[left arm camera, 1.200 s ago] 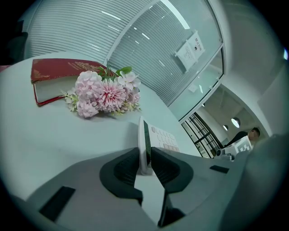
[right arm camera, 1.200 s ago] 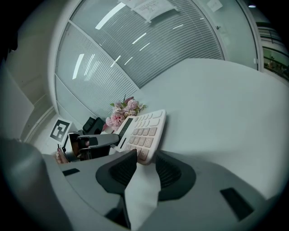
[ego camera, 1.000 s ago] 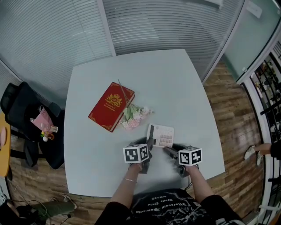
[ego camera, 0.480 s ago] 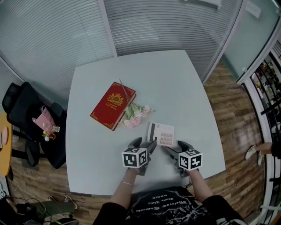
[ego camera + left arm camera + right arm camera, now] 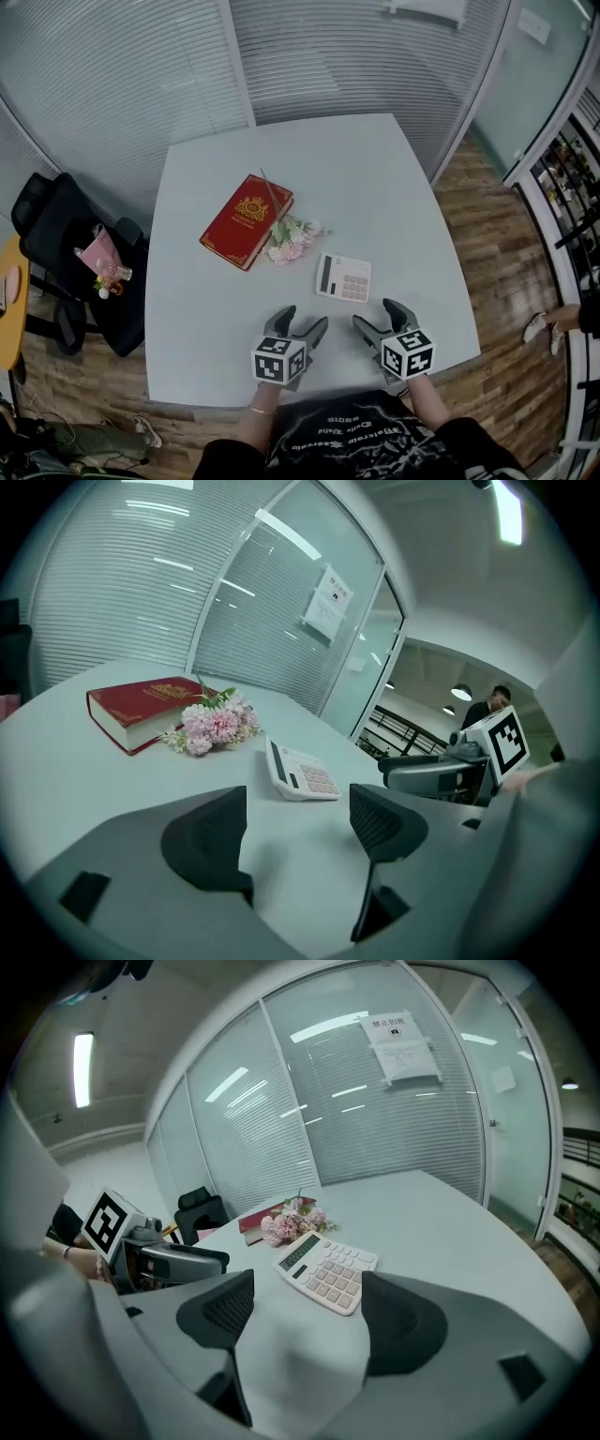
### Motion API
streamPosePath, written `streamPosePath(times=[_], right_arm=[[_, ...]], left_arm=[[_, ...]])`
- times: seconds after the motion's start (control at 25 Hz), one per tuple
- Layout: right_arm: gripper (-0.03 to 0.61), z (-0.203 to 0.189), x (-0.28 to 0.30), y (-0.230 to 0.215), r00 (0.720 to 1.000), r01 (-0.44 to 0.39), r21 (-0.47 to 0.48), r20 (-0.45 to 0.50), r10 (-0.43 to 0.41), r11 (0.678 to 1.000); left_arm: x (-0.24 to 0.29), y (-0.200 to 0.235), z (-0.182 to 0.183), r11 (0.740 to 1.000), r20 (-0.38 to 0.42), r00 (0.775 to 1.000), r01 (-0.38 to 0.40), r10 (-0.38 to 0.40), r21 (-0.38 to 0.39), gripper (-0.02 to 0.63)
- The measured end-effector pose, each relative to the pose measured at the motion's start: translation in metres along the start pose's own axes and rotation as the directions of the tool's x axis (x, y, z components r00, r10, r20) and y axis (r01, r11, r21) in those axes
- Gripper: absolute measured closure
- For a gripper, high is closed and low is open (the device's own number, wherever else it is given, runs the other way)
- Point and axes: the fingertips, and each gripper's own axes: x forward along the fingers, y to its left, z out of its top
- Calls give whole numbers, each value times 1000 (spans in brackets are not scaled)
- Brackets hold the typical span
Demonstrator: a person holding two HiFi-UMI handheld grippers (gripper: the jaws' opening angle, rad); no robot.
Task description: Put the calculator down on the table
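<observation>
- On the near half of the pale table (image 5: 394, 178), the calculator (image 5: 343, 278) lies flat with its keys up, and nothing touches it.
- It sits just beside the pink flowers (image 5: 292, 238) and near the red book (image 5: 246, 220), on the person's side of both.
- The left gripper (image 5: 303, 321) hangs above the table's near edge with its 2 jaws spread wide. Its own view shows only bare tabletop between the pads, with the calculator beyond the tips and apart from them.
- The right gripper (image 5: 376, 317) hangs beside it, also spread wide and holding nothing. In its view the calculator lies just past the jaws, with its display and keys facing up.
- Judged from how things lie, the put-down looks complete: the calculator rests fully on the table and both grippers are clear of it.
- The next move calls for very little. Both grippers need only stay apart from the calculator, and any pull back toward the person should avoid brushing its near edge, so it stays where it lies.
</observation>
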Motion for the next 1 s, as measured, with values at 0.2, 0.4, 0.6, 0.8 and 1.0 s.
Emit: streamPosePath(times=[0.2, 0.4, 0.6, 0.8, 1.0], right_arm=[[230, -4, -27, 23, 999, 20, -73, 43, -16, 997], [236, -16, -53, 43, 996, 52, -140, 80, -41, 989], [236, -36, -62, 60, 997, 50, -173, 72, -38, 984], [236, -52, -63, 72, 998, 42, -179, 58, -32, 983], [236, -55, -62, 82, 998, 28, -200, 55, -17, 979]], left_arm=[[-36, -11, -17, 1000, 77, 997, -14, 15, -12, 268], [-68, -26, -39, 999, 112, 993, -28, 25, 29, 268], [-86, -34, -60, 997, 111, 993, -50, 43, 63, 268], [-95, -41, -69, 991, 91, 995, -55, 45, 120, 267], [-100, -39, -69, 989, 108, 993, -62, 48, 133, 268]])
